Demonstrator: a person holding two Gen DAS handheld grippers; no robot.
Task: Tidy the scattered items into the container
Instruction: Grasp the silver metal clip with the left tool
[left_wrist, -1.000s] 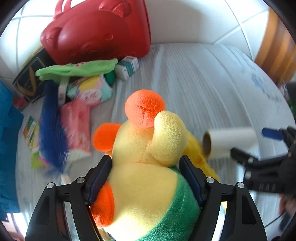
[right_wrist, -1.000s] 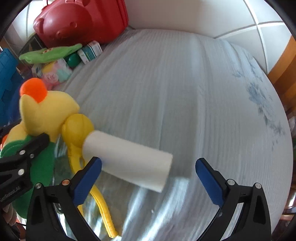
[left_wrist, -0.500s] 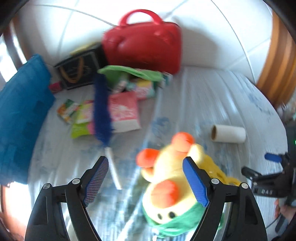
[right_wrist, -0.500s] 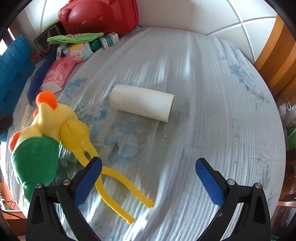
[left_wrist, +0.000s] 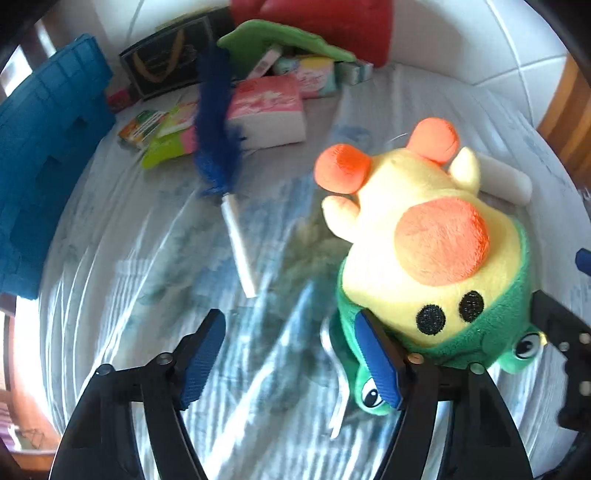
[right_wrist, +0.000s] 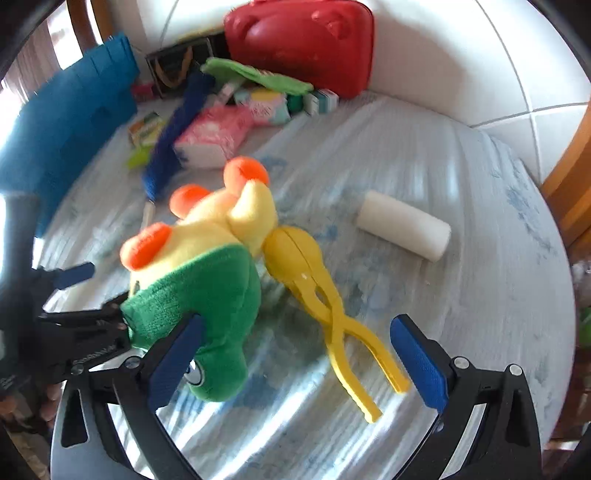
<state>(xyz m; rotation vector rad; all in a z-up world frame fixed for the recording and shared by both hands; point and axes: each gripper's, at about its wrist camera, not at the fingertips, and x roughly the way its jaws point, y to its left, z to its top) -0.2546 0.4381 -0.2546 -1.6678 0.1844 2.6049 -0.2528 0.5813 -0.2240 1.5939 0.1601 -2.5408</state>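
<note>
The left hand-held gripper (left_wrist: 291, 354) is spread wide with nothing between its blue pads; its right pad sits against the green hood of the plush toy (left_wrist: 424, 254), which lies on the bed (left_wrist: 129, 258) just outside that finger rather than between the two. The right hand-held gripper (right_wrist: 295, 365) is also wide apart and holds nothing, with its left pad in front of the toy's green hood and the handles of the yellow plastic tongs (right_wrist: 317, 291) lying on the sheet between its fingers. The plush toy is yellow with orange feet and an orange snout, and it lies on its back on the pale blue-patterned sheet. The ball end of the tongs touches the toy's side. A white paper roll (right_wrist: 402, 229) lies on its side beyond the tongs, apart from them. Further up the bed a blue feather duster (left_wrist: 218, 122) with a white handle lies across a pink tissue pack (left_wrist: 266, 110), and beside them are small colourful packets. At the head of the bed, against the white wall, stand a red plastic case (right_wrist: 303, 40), a dark gift bag (left_wrist: 166, 66) and a green cloth (left_wrist: 280, 40) draped over more packs. A blue crate (left_wrist: 40, 155) stands at the left edge of the bed.
</note>
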